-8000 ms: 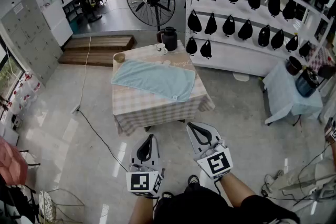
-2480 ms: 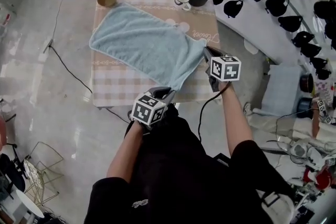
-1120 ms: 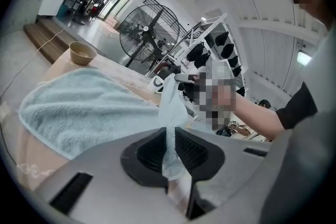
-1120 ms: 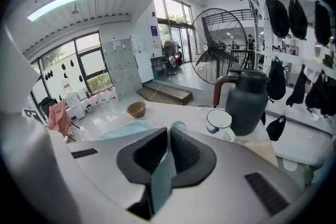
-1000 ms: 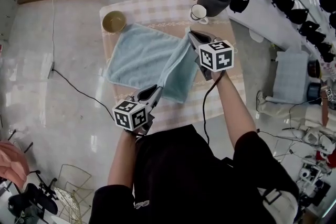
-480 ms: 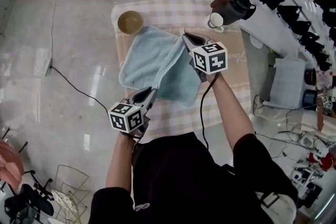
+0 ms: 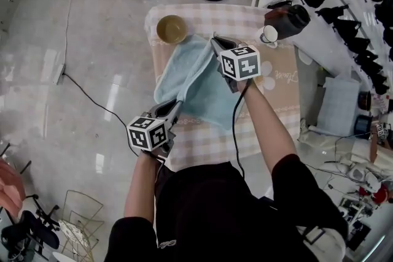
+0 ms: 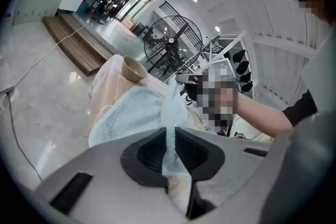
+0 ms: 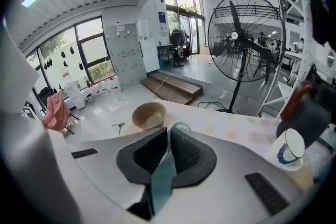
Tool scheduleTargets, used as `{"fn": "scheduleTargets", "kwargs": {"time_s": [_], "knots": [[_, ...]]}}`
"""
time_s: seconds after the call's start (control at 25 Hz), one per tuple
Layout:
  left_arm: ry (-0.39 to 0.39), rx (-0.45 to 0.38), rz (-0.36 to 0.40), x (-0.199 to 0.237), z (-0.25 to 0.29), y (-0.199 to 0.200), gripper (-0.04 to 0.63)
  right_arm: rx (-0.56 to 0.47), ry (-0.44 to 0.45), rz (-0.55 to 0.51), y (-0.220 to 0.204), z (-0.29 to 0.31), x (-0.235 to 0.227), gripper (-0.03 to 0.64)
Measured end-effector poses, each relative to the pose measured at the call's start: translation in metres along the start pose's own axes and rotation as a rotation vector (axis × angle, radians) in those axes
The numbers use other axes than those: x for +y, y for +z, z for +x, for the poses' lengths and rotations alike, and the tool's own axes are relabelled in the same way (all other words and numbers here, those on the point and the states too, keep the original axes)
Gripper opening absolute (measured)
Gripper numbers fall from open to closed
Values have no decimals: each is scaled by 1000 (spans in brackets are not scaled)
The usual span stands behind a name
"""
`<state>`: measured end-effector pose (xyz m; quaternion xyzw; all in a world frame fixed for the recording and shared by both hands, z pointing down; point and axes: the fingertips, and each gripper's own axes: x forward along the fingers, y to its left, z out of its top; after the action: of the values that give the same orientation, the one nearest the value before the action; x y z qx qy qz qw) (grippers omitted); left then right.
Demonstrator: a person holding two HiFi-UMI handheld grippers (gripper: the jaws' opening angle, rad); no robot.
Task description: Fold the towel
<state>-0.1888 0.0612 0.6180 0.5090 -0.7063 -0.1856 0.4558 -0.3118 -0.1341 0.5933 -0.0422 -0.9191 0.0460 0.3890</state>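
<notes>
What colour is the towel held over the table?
The towel is light blue, which shows best in the head view.

No legible text, cursive script (image 7: pixel 280 76) on tablecloth (image 7: pixel 270 113) too small to read, wall poster (image 9: pixel 161 19) illegible

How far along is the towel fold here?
Done: left gripper and right gripper are each shut on a towel corner, lifted off the table. In hand: the first fold, the raised edge held above the flat part. Left: lay it down, release, likely fold again.
</notes>
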Motion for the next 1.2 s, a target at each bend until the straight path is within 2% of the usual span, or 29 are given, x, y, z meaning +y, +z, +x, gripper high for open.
{"fn": "scheduleTargets", "kwargs": {"time_s": [0.36, 0.48, 0.52, 0.56, 0.6, 0.64, 0.76, 0.92, 1.2], "knots": [[30, -17, -27, 29, -3, 13, 54, 33, 2, 5, 2, 38, 7, 25], [78, -44, -36, 39, -4, 15, 54, 18, 26, 45, 4, 46, 9, 26], [105, -44, -33, 43, -5, 14, 54, 11, 45, 57, 5, 46, 11, 45], [131, -41, -26, 46, -7, 12, 65, 4, 64, 64, 5, 46, 12, 110], [148, -35, -17, 47, -9, 11, 95, -2, 79, 69, 5, 43, 11, 172], [155, -28, -6, 46, -12, 9, 138, -9, 90, 72, 3, 40, 10, 187], [140, -8, 55, 31, -17, 6, 160, -18, 86, 77, -10, 22, -7, 193], [88, 23, 148, -4, -1, -1, 161, 19, 35, 113, -47, -3, -44, 193], [-20, 144, 218, -66, 49, -50, 161, 35, -37, 164, -95, -49, -85, 193]]}}
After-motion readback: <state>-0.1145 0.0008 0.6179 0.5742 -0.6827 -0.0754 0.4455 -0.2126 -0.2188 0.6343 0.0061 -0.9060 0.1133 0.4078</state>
